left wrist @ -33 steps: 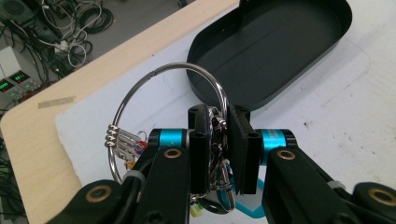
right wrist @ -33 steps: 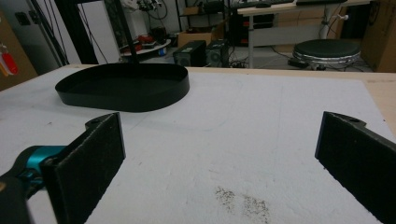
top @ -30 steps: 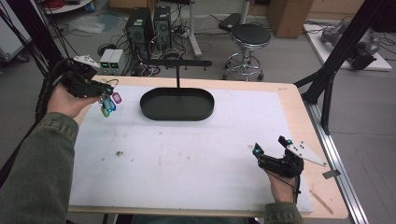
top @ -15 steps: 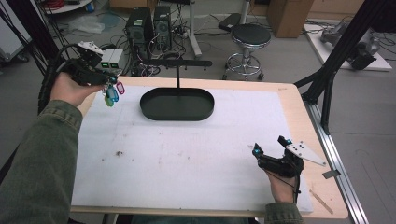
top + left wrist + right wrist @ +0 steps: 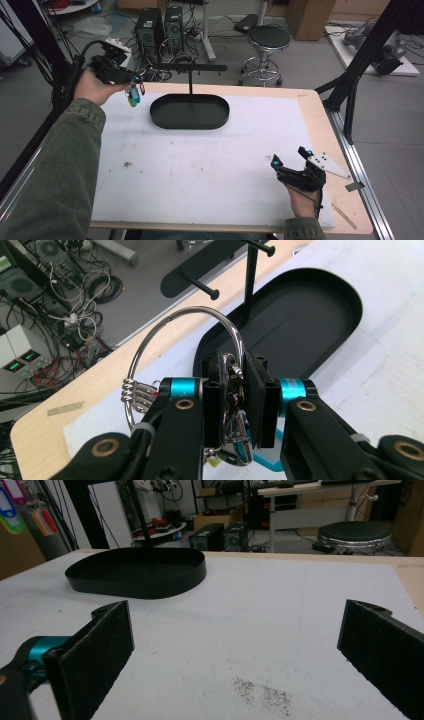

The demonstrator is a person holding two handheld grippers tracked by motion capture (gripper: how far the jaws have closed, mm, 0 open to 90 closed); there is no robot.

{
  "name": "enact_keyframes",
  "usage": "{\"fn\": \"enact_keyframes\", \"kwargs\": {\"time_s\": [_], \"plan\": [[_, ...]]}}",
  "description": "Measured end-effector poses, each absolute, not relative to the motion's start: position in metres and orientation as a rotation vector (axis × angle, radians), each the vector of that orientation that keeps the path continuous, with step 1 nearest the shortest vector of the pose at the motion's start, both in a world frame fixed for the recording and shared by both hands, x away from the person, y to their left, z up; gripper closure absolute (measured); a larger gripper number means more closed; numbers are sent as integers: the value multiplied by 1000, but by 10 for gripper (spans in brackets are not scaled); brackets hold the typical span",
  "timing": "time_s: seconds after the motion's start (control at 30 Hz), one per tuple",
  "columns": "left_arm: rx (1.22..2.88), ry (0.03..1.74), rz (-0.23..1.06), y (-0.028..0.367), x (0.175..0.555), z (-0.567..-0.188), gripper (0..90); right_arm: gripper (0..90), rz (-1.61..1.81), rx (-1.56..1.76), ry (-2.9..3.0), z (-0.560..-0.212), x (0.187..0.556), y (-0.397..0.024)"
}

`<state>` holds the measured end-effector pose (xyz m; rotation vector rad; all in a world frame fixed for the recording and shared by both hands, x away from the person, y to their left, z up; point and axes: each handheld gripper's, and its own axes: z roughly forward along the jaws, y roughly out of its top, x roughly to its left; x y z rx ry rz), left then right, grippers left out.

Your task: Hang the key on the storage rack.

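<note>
A wooden table [image 5: 320,107] carries a white mat [image 5: 210,165] (speckled with dark crumbs [image 5: 262,692]). On the mat's far side sits a black oval tray [image 5: 190,112] with an upright stand [image 5: 190,75].

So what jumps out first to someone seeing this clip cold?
The left gripper, raised over the table's far left corner, is clamped on a big metal key ring with coloured tags dangling. Beside it stands a black oval tray with a hook bar; the right gripper rests open near right.

Olive sleeves [image 5: 60,165], black claws [image 5: 291,165]
</note>
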<state>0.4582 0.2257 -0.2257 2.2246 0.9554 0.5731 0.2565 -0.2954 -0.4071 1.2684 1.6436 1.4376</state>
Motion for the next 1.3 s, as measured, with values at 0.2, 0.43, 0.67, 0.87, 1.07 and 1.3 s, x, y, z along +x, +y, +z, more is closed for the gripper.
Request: {"fn": "enact_keyframes", "kwargs": {"time_s": [0.2, 0.43, 0.67, 0.87, 1.07, 1.3], "plan": [[2231, 965, 571, 211, 468, -229, 790, 5, 1443, 1271, 1653, -408, 256, -295], [2240, 974, 580, 197, 479, -234, 789, 5, 1445, 1258, 1653, -408, 255, -296], [2228, 1005, 589, 193, 489, -243, 789, 5, 1445, 1258, 1656, -409, 255, -296], [2204, 1006, 593, 188, 494, -246, 789, 5, 1446, 1262, 1651, -409, 255, -296], [2197, 1021, 589, 184, 497, -250, 789, 5, 1448, 1265, 1645, -409, 255, -297], [2148, 1041, 543, 186, 498, -259, 791, 5, 1447, 1267, 1647, -409, 255, -297]]}}
